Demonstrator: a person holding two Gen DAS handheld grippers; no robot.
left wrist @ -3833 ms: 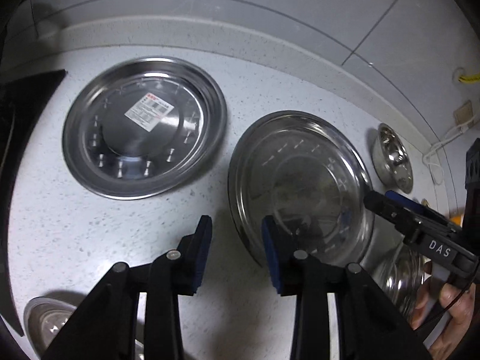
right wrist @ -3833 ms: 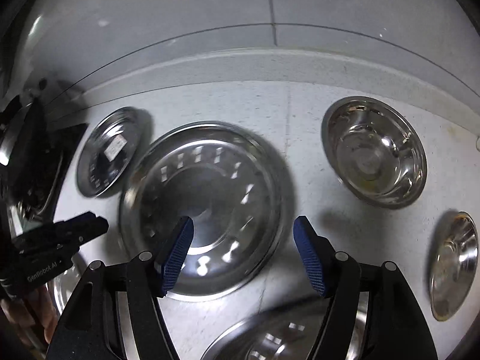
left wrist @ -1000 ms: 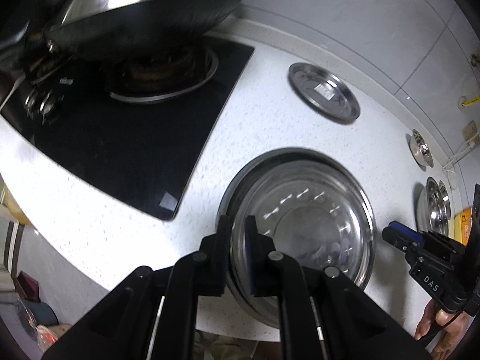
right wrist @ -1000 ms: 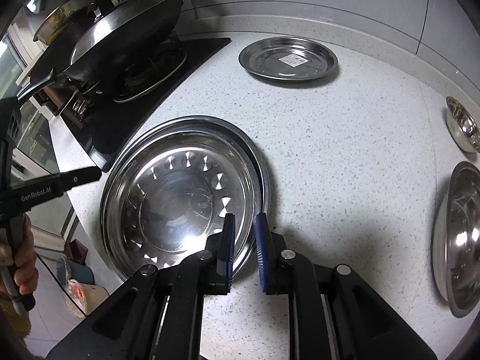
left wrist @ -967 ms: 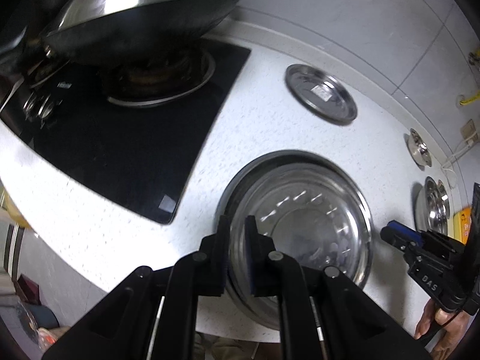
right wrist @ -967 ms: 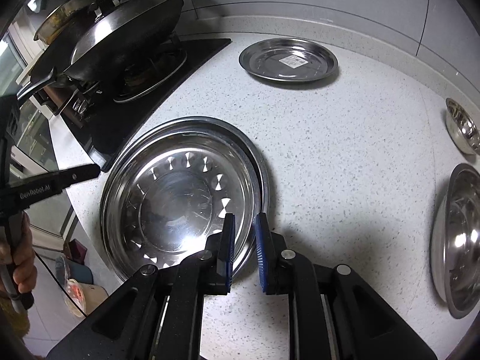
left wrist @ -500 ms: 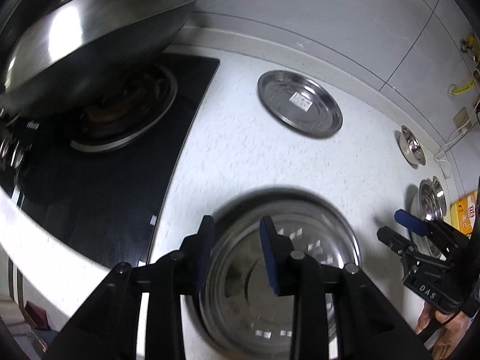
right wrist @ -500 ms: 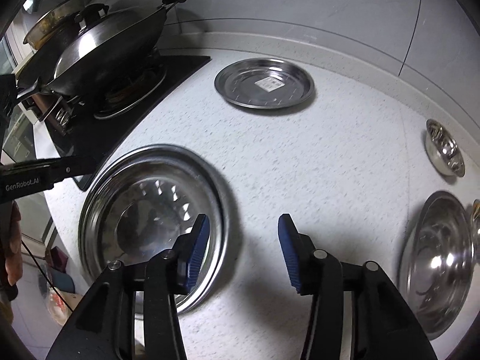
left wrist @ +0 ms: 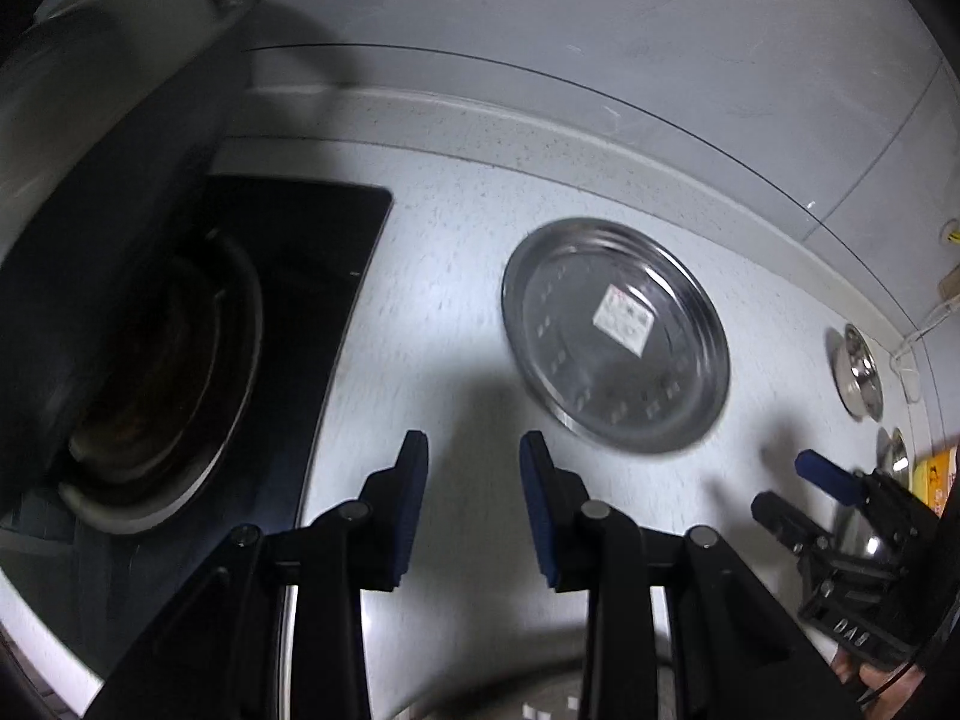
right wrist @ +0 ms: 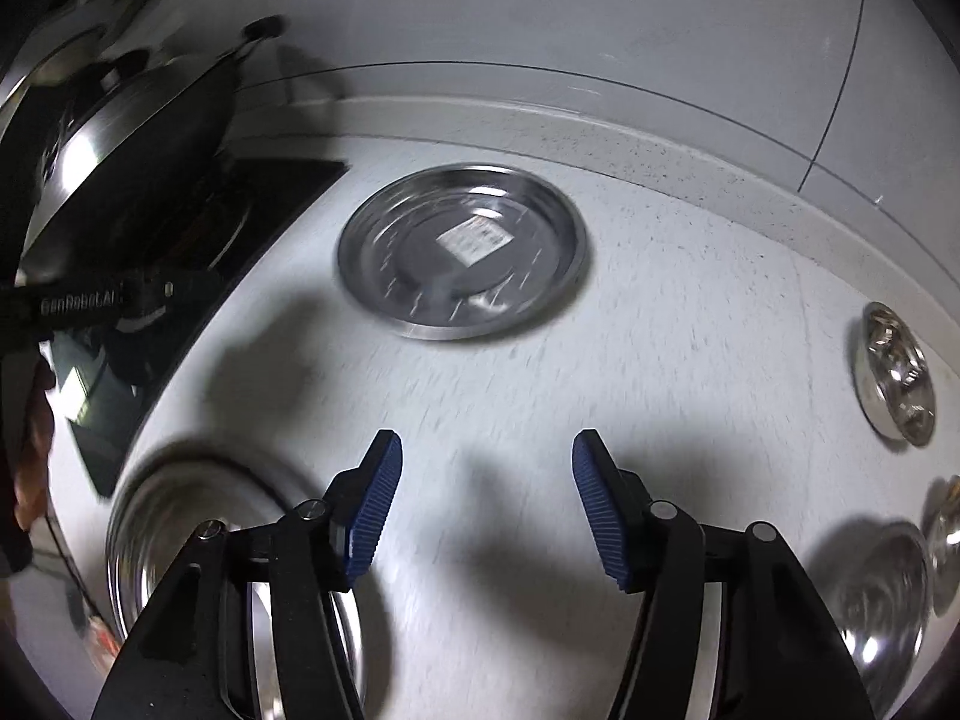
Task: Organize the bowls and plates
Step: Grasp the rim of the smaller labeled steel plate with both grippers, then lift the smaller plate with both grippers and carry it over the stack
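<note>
A steel plate with a white label (left wrist: pixel 618 336) lies flat on the white counter, ahead and right of my left gripper (left wrist: pixel 474 468); it also shows in the right wrist view (right wrist: pixel 462 249). My left gripper is open and empty. My right gripper (right wrist: pixel 486 480) is open and empty above bare counter, and shows at the right of the left wrist view (left wrist: pixel 798 492). The stacked large plates (right wrist: pixel 180 516) lie at lower left under my right gripper's left arm. A small steel bowl (right wrist: pixel 897 381) and larger bowls (right wrist: pixel 882 594) sit at the right.
A black stove top (left wrist: pixel 288 276) with a burner and a wok (right wrist: pixel 120 138) stands at the left. The counter's raised back edge (left wrist: pixel 600 138) and wall run behind the plate. A hand holds the left gripper at the far left of the right wrist view (right wrist: pixel 30 450).
Both grippers let go of the large plate on the stack, opened and moved forward toward the labelled plate. The stacked plates have dropped to the bottom of both views.
</note>
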